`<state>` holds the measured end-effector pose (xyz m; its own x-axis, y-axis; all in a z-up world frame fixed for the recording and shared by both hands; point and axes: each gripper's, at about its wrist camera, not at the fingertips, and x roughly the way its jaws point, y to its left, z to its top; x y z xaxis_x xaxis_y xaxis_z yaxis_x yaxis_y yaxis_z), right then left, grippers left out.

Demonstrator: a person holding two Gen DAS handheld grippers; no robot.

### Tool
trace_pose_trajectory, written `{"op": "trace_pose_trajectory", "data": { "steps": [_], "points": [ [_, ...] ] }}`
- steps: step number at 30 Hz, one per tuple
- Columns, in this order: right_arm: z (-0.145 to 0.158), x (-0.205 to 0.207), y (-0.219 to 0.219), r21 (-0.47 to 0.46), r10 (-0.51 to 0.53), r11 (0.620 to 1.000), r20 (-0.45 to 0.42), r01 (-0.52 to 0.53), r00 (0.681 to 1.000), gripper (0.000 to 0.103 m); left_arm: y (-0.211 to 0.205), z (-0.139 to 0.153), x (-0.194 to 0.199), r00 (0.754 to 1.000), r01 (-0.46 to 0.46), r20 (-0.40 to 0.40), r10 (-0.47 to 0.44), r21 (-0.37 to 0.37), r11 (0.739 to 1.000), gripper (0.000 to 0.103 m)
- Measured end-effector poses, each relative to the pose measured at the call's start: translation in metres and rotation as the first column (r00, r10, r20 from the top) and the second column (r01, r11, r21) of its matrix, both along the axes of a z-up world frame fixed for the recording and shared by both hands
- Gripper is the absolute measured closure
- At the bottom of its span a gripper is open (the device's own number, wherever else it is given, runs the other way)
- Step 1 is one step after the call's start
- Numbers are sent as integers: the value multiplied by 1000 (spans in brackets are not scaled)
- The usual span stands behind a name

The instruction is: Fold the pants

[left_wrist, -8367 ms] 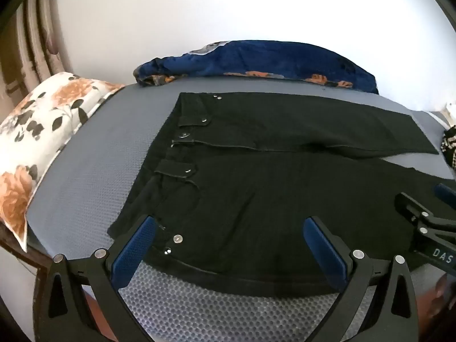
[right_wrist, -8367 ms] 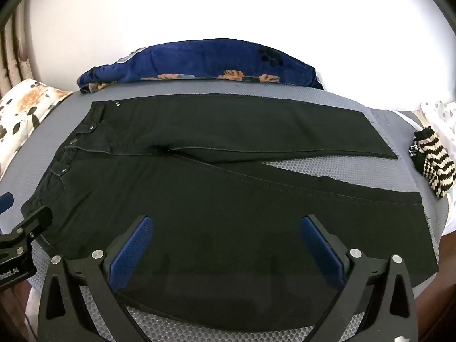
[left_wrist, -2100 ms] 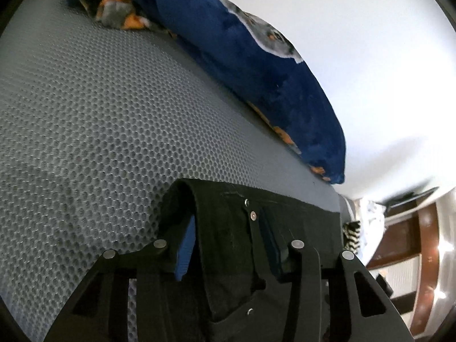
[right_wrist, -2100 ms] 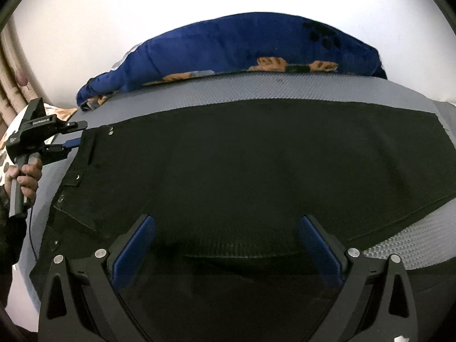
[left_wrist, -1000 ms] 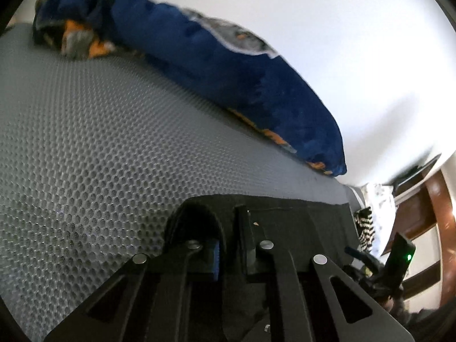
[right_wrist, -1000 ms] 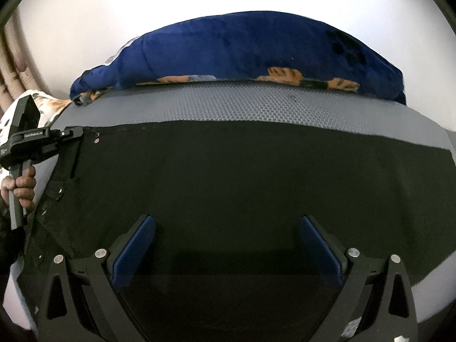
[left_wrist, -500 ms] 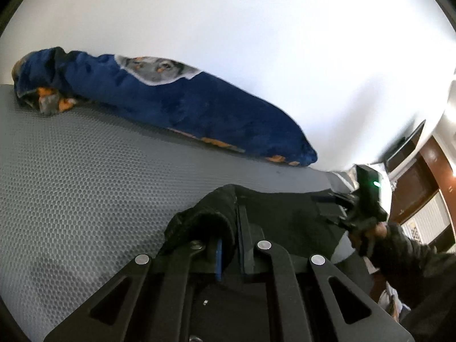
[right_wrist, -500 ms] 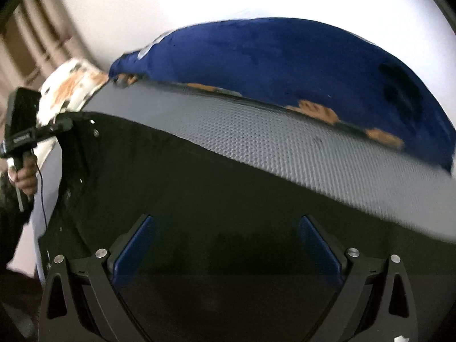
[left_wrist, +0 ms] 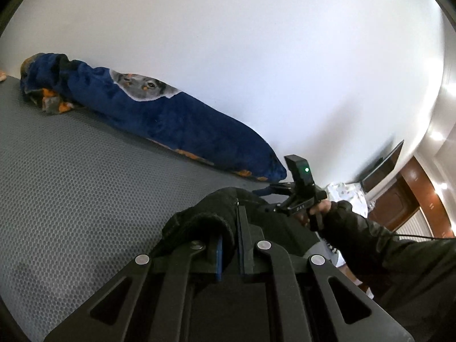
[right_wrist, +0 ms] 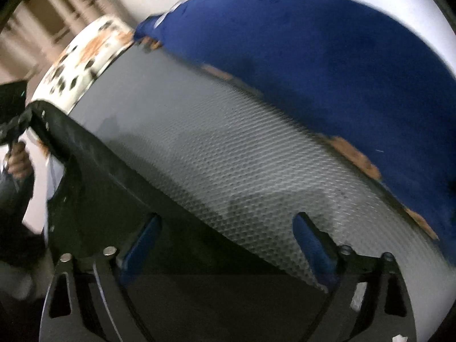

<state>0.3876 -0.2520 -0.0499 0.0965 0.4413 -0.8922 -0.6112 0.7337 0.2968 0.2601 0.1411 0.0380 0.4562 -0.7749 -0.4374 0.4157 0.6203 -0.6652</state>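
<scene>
The left black two-finger gripper (left_wrist: pixel 229 252) has its blue-padded fingers pressed together on a bunched edge of the black denim pants (left_wrist: pixel 205 219), which rise in a lump just above the fingertips. The right black gripper (right_wrist: pixel 225 242) stands wide open; the dark cloth (right_wrist: pixel 119 199) lies under its left finger and passes between both, touching neither pad as far as I can see, though this view is blurred. The pants are stretched above the grey honeycomb-textured mattress (left_wrist: pixel 71 176). Farther back lies the dark blue plush blanket (left_wrist: pixel 159 119) along the white wall (left_wrist: pixel 256 42), and a white pillow with orange flowers (right_wrist: pixel 82 59).
</scene>
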Motion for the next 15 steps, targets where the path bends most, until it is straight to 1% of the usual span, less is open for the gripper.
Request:
{"op": "trace_pose_trajectory", "data": {
  "steps": [1, 3, 7, 11, 13, 15],
  "points": [
    [-3, 1, 2, -7, 23, 1000, -19, -23, 1000, 21, 0, 1, -1, 1000, -2, -1, 2, 2, 1000, 95],
    [-7, 2, 8, -20, 63, 998, -38, -64, 997, 25, 0, 1, -1, 1000, -10, -7, 10, 4, 1000, 95],
    [-14, 1, 15, -33, 136, 990, -68, -139, 988, 37, 0, 6, -7, 1000, -13, -5, 13, 16, 1000, 95],
    [-18, 3, 8, -42, 147, 988, -84, -151, 986, 50, -2, 2, -3, 1000, -22, -16, 22, 27, 999, 95],
    [-17, 3, 8, -52, 143, 988, -80, -147, 987, 53, -1, 1, -3, 999, -25, -22, 26, 28, 999, 95],
    [-17, 2, 4, -72, 139, 987, -69, -144, 988, 54, -1, 0, -3, 1000, -22, -21, 23, 30, 999, 95]
  ]
}}
